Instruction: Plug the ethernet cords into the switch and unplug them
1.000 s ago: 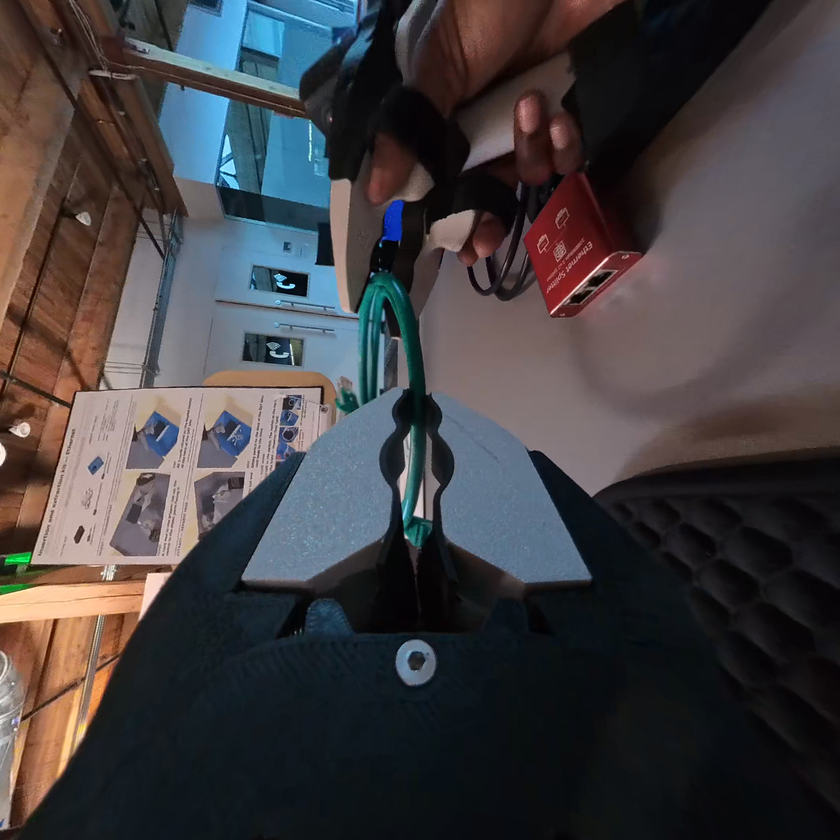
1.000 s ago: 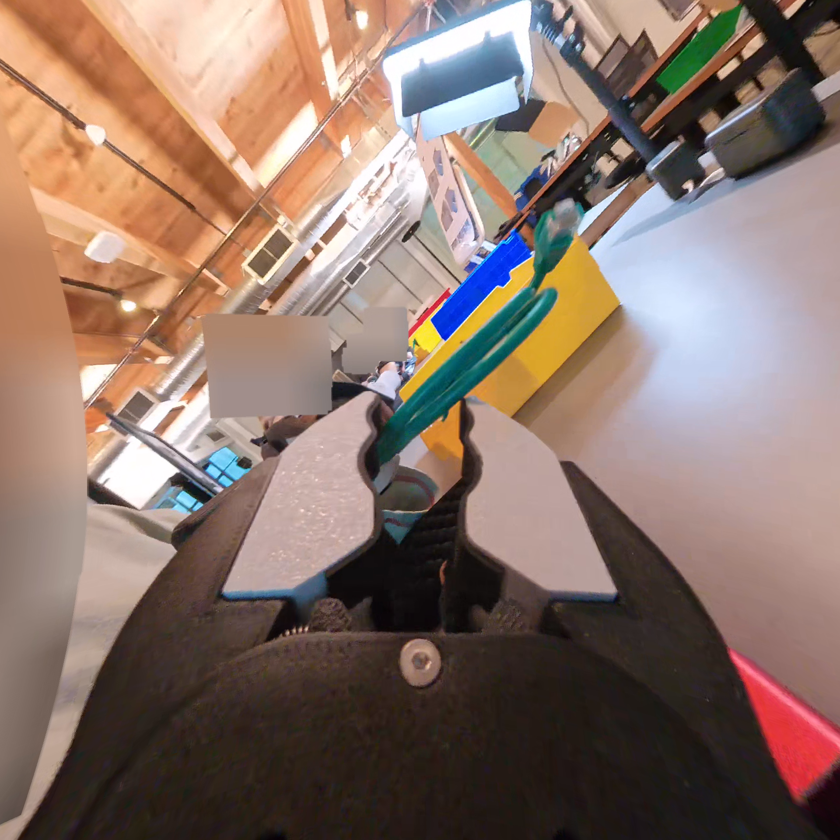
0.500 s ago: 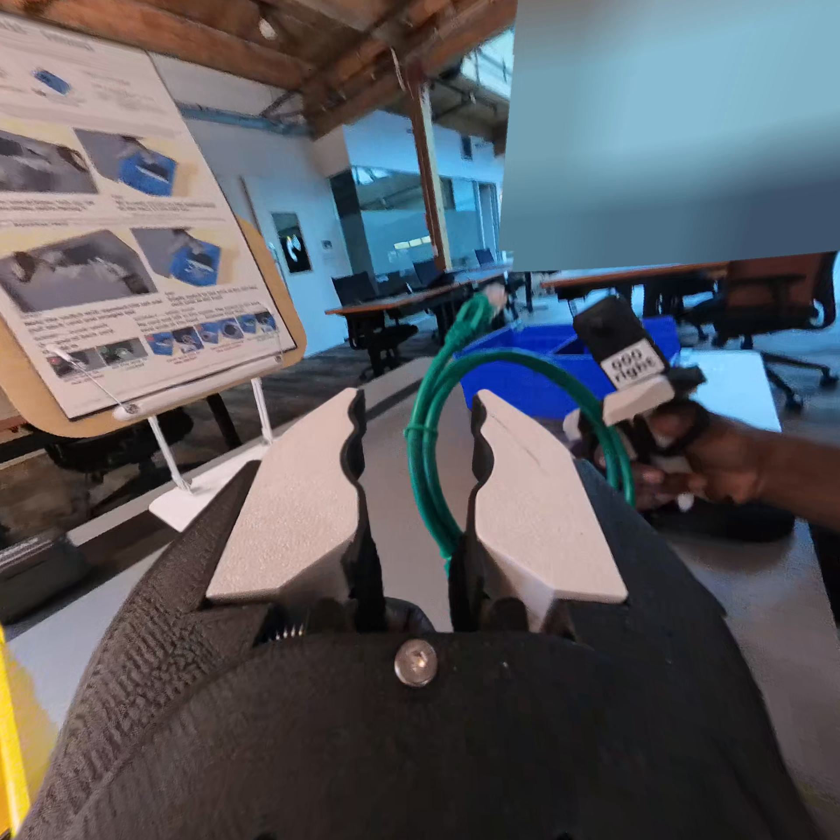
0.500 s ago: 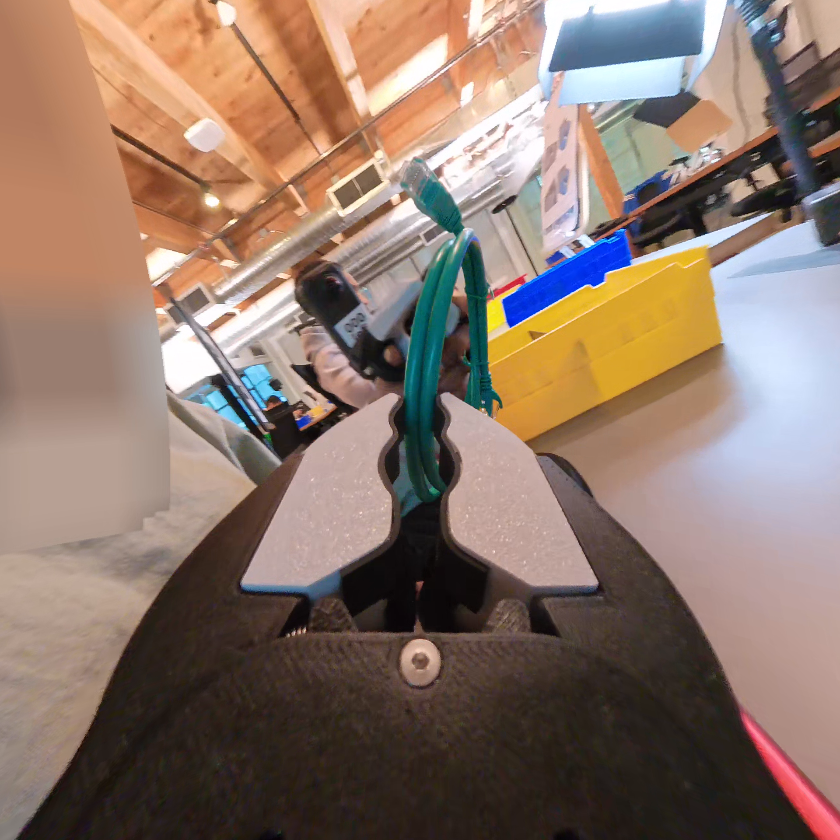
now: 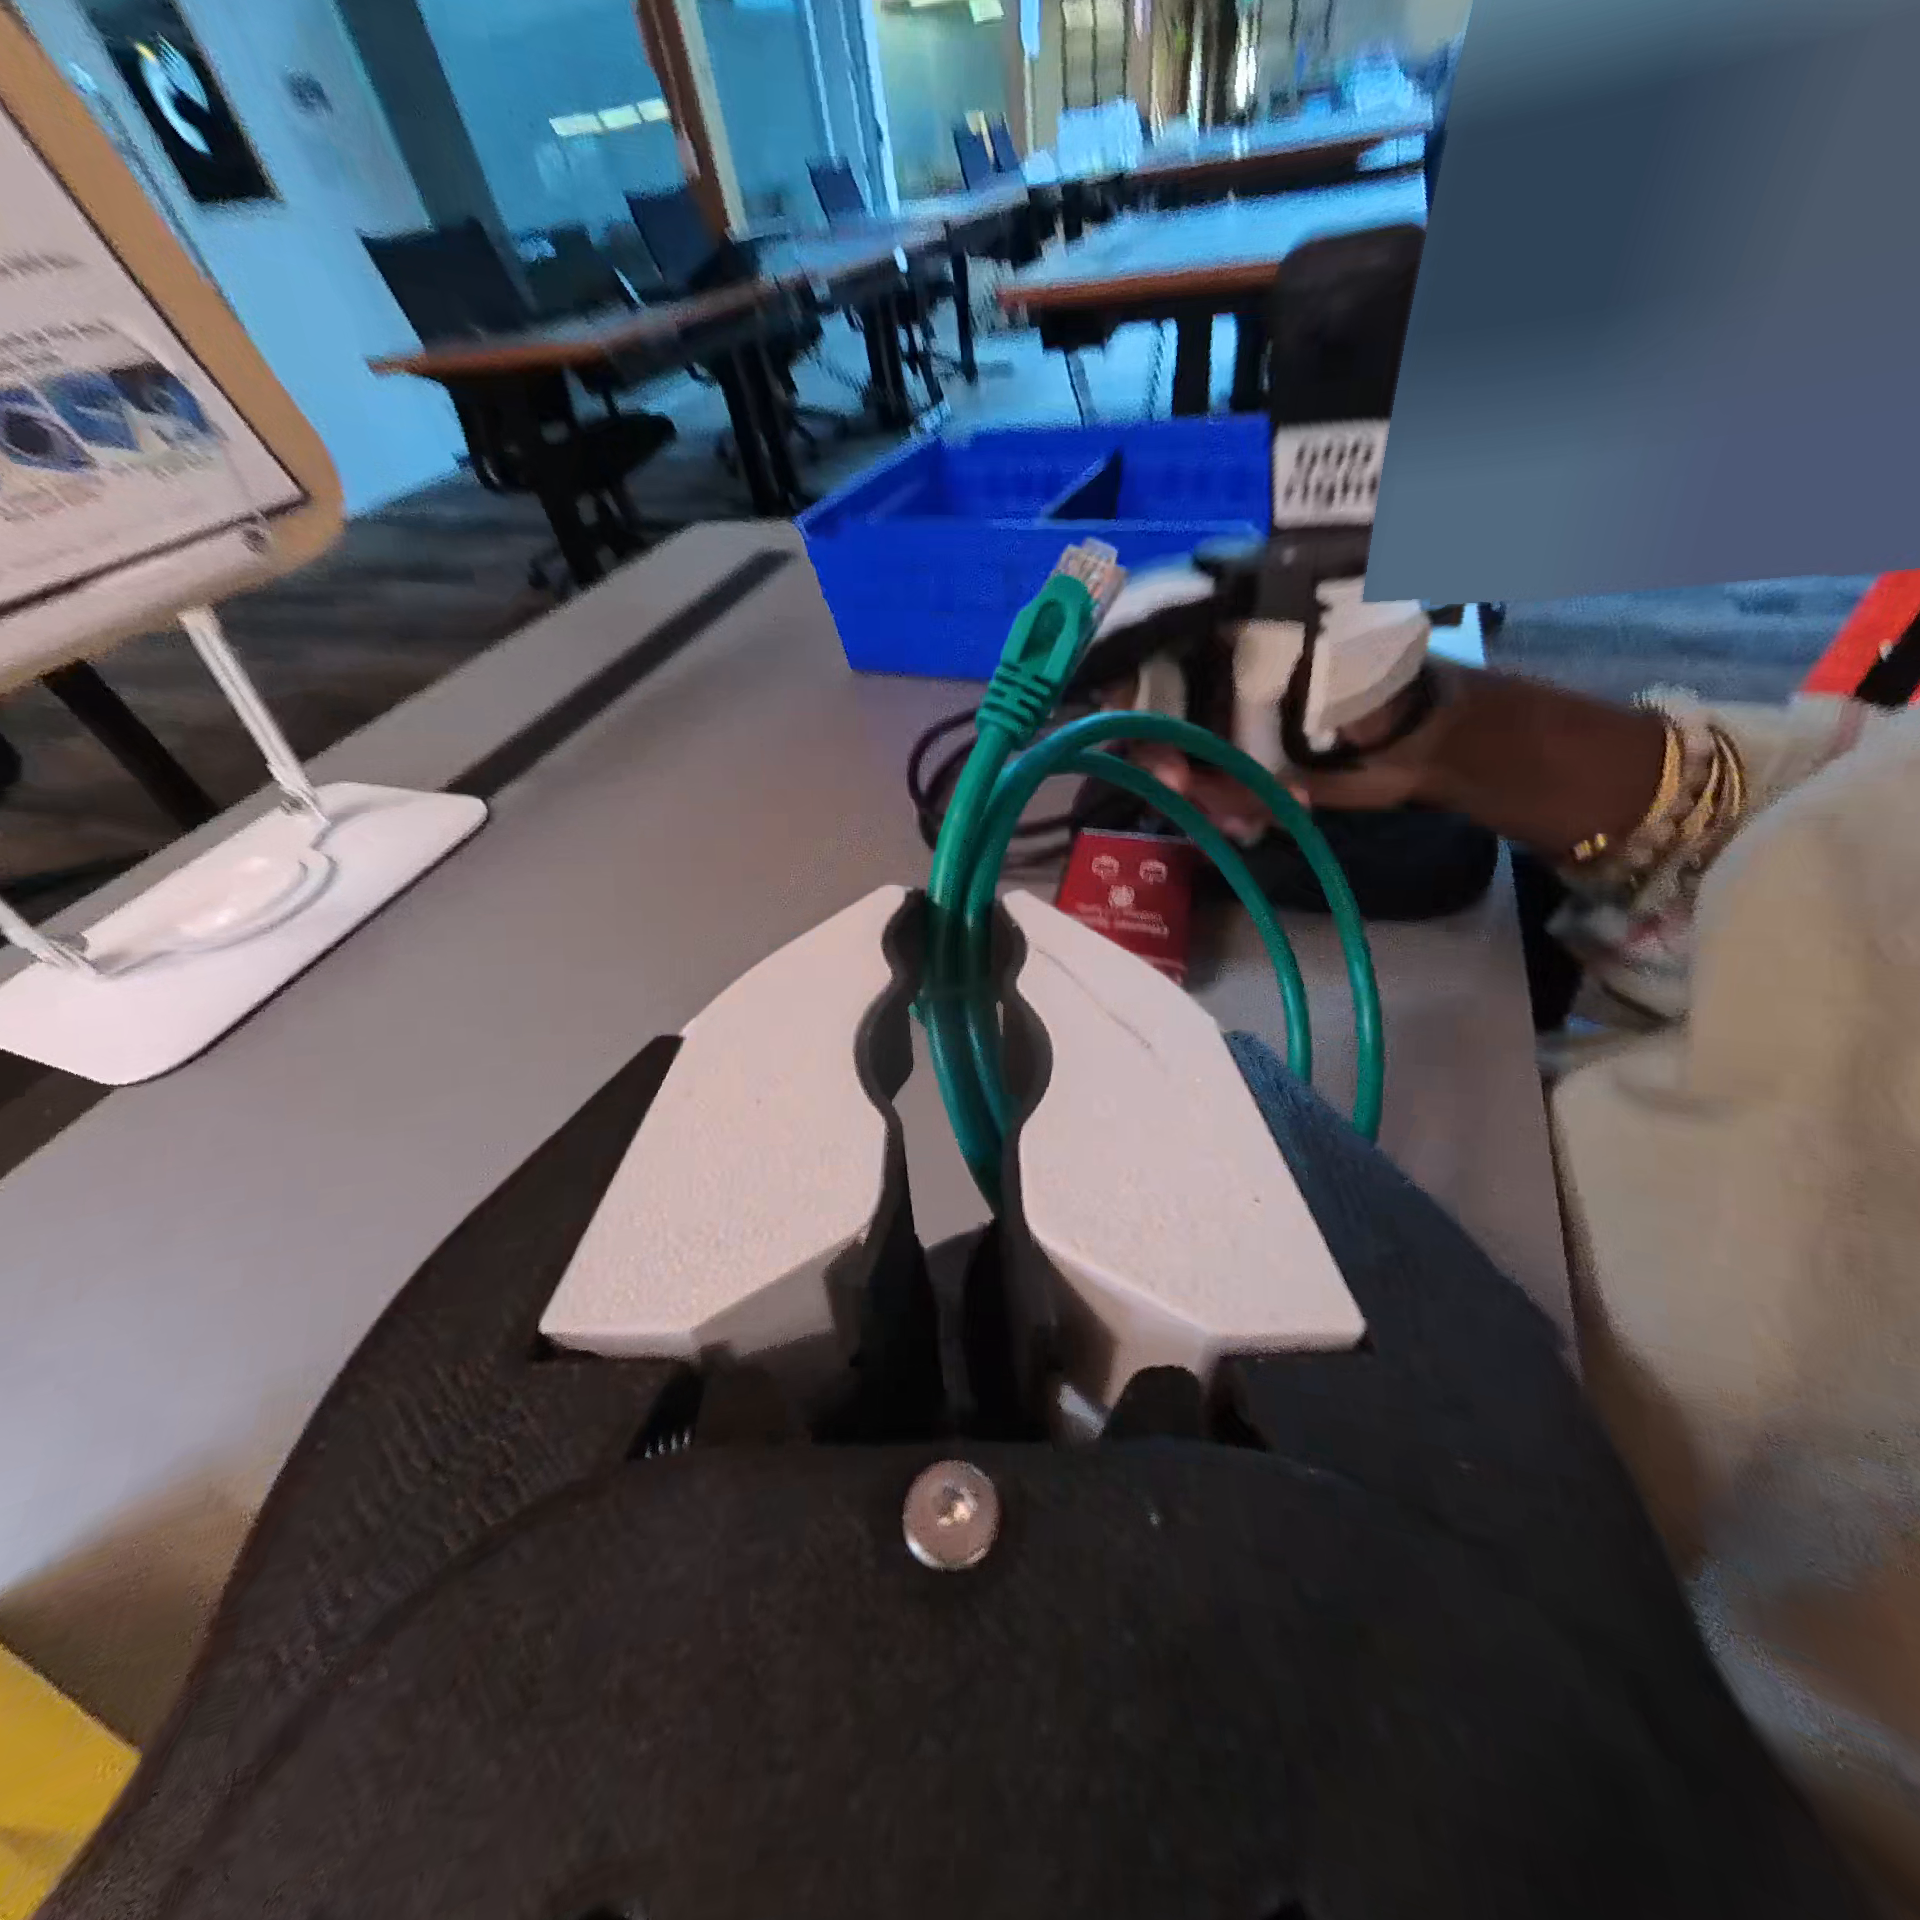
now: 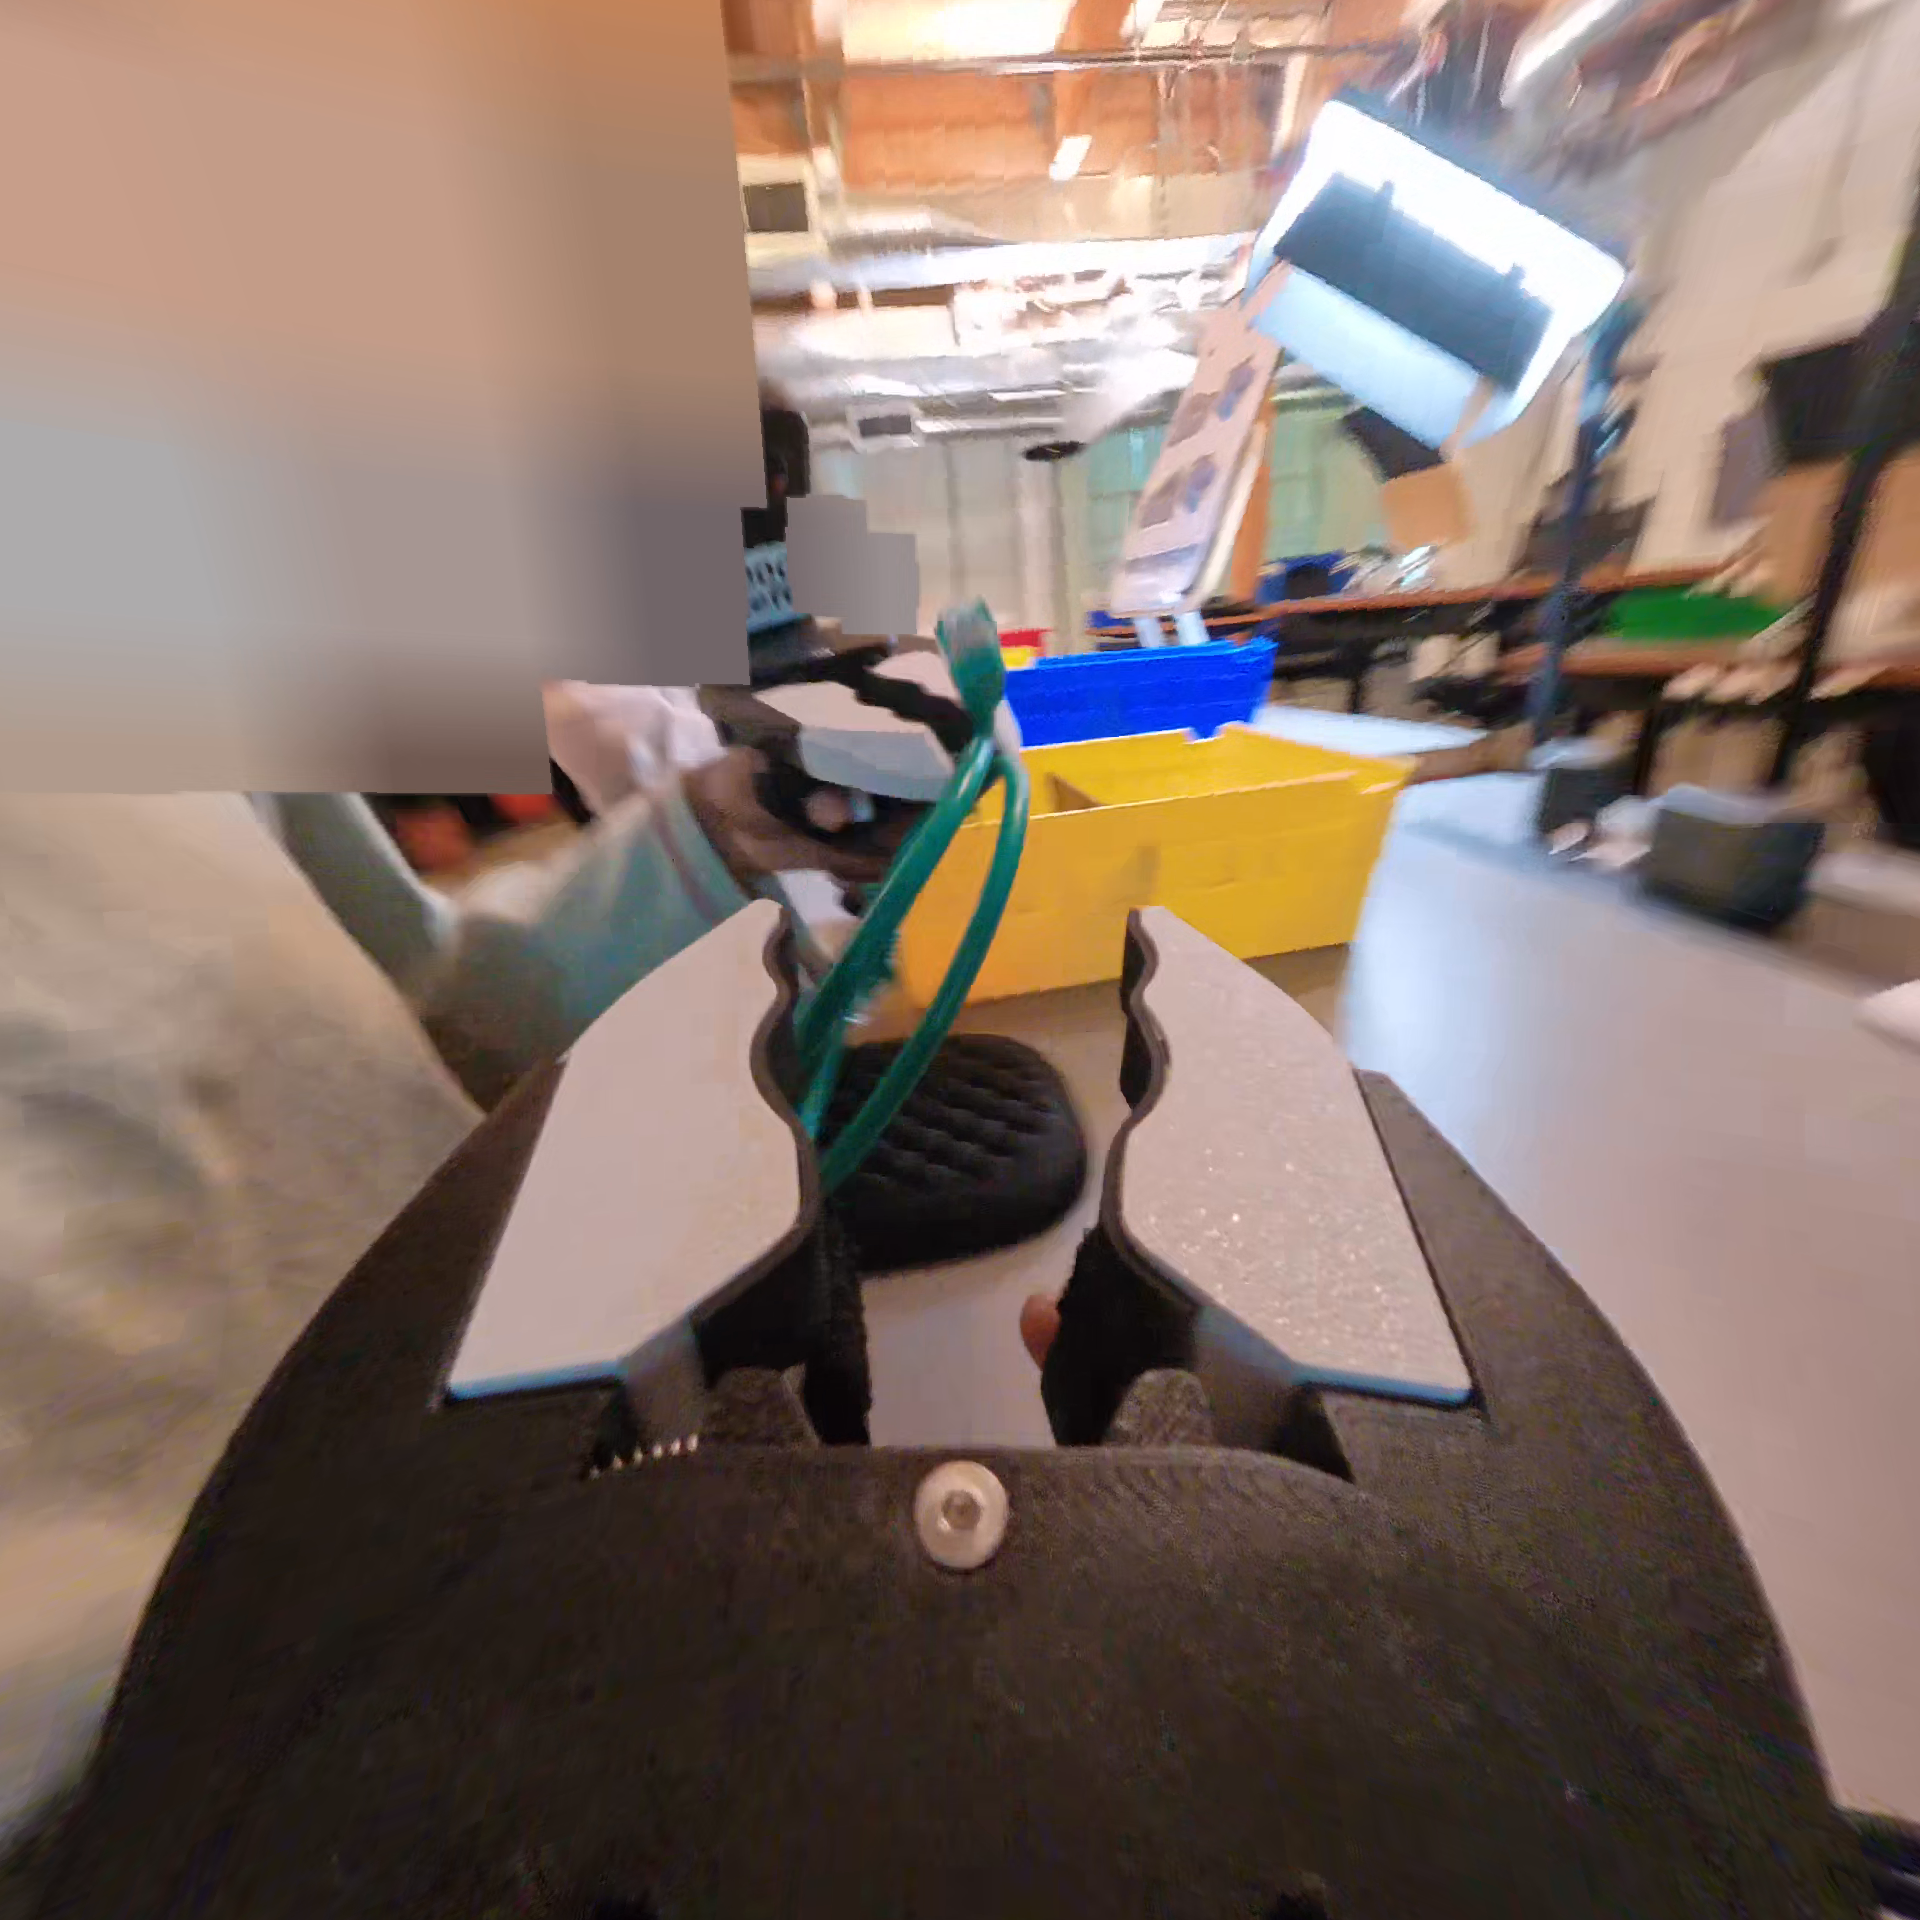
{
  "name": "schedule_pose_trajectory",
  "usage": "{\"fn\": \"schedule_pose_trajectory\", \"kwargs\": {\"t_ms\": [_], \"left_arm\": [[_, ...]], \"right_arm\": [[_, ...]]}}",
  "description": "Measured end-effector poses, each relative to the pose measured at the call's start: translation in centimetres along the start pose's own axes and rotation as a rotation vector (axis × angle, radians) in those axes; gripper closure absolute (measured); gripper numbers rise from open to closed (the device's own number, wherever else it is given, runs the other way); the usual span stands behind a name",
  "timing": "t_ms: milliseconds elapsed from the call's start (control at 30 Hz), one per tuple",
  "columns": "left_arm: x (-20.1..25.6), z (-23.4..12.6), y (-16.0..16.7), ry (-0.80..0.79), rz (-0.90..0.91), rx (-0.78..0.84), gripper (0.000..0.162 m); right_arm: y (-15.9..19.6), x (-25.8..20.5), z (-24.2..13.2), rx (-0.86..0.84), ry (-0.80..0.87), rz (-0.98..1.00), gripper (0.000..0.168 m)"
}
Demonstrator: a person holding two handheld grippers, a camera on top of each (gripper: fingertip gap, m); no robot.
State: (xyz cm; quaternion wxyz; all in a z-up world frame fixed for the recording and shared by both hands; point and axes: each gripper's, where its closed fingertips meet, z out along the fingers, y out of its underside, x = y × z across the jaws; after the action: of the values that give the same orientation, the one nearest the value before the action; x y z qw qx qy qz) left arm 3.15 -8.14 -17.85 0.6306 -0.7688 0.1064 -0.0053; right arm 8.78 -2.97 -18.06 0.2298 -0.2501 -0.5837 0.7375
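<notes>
Left gripper [image 5: 954, 935] is clamped on the green cord [image 5: 1340, 977], w/ the plug [image 5: 1049, 649] sticking up past our fingertips and a loop curling off to the right. Just beyond it the red switch [image 5: 1132, 894] lies on the grey surface [image 5: 436, 1049], a blue bin [image 5: 966, 561] farther back. Right-hand view: right gripper [image 6: 954, 971] is spread wide, nothing clamped. The green cord [image 6: 914, 935] runs up beside our left finger [image 6: 665, 1122]; can't tell if it touches. Black pad [image 6: 966, 1153] sits on the surface between the fingers, yellow bin [image 6: 1174, 852] behind.
</notes>
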Motion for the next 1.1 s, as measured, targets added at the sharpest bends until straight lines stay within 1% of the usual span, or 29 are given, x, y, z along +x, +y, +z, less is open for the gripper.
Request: {"fn": "schedule_pose_trajectory", "kwargs": {"t_ms": [33, 100, 167, 233, 300, 400, 433, 467, 567, 633, 667, 733, 800, 867, 967, 1067, 1100], "left_arm": [[0.3, 0.1, 0.3, 0.018, 0.011, -0.033, 0.151], [1.2, 0.3, 1.1, 0.066, 0.028, -0.101, 0.151], [1.9, 0.6, 1.8, 0.096, 0.062, -0.160, 0.151], [2.3, 0.9, 2.3, 0.106, 0.089, -0.197, 0.151], [2.7, 1.1, 2.6, 0.118, 0.097, -0.205, 0.151], [2.9, 1.2, 2.9, 0.121, 0.089, -0.203, 0.151], [2.9, 1.3, 3.1, 0.121, 0.093, -0.211, 0.151], [3.0, 1.3, 3.3, 0.122, 0.099, -0.215, 0.151], [3.5, 1.4, 3.5, 0.144, 0.107, -0.198, 0.150], [3.6, 1.3, 3.0, 0.150, 0.125, -0.153, 0.135], [3.6, 1.4, 2.5, 0.147, 0.135, -0.122, 0.131], [4.0, 1.6, 1.2, 0.165, 0.148, -0.047, 0.129], [4.9, 2.1, 0.1, 0.202, 0.139, 0.012, 0.129], [5.4, 2.7, 0.3, 0.220, 0.142, 0.007, 0.131], [5.6, 3.2, 0.7, 0.227, 0.142, 0.015, 0.138], [6.3, 3.0, 0.0, 0.253, 0.125, 0.090, 0.146], [6.4, 3.0, -0.1, 0.256, 0.122, 0.102, 0.146]], "right_arm": [[-0.3, 0.0, 0.0, -0.023, 0.036, -0.130, 0.107], [-1.0, -0.7, 0.3, -0.066, 0.048, -0.334, 0.114], [-1.1, -1.4, 1.0, -0.125, 0.030, -0.404, 0.122], [-0.8, -1.6, 1.6, -0.184, 0.008, -0.387, 0.125], [-0.2, -1.8, 1.9, -0.228, -0.022, -0.377, 0.134], [1.3, -1.5, 2.0, -0.287, -0.034, -0.418, 0.136], [1.5, -1.5, 2.0, -0.285, -0.037, -0.424, 0.150], [1.5, -1.5, 2.0, -0.275, -0.039, -0.425, 0.155], [1.7, -1.4, 1.7, -0.259, -0.045, -0.414, 0.156], [1.7, -1.7, 1.5, -0.217, -0.086, -0.361, 0.156], [1.7, -1.8, 1.4, -0.197, -0.107, -0.336, 0.157], [1.8, -2.0, 1.4, -0.181, -0.128, -0.308, 0.157], [2.1, -2.2, 1.6, -0.180, -0.139, -0.297, 0.157], [2.1, -2.5, 1.7, -0.166, -0.157, -0.289, 0.157], [1.6, -2.9, 1.6, -0.111, -0.175, -0.271, 0.156], [1.2, -3.0, 1.4, -0.071, -0.184, -0.250, 0.156], [1.2, -3.1, 1.4, -0.066, -0.189, -0.247, 0.157]]}}
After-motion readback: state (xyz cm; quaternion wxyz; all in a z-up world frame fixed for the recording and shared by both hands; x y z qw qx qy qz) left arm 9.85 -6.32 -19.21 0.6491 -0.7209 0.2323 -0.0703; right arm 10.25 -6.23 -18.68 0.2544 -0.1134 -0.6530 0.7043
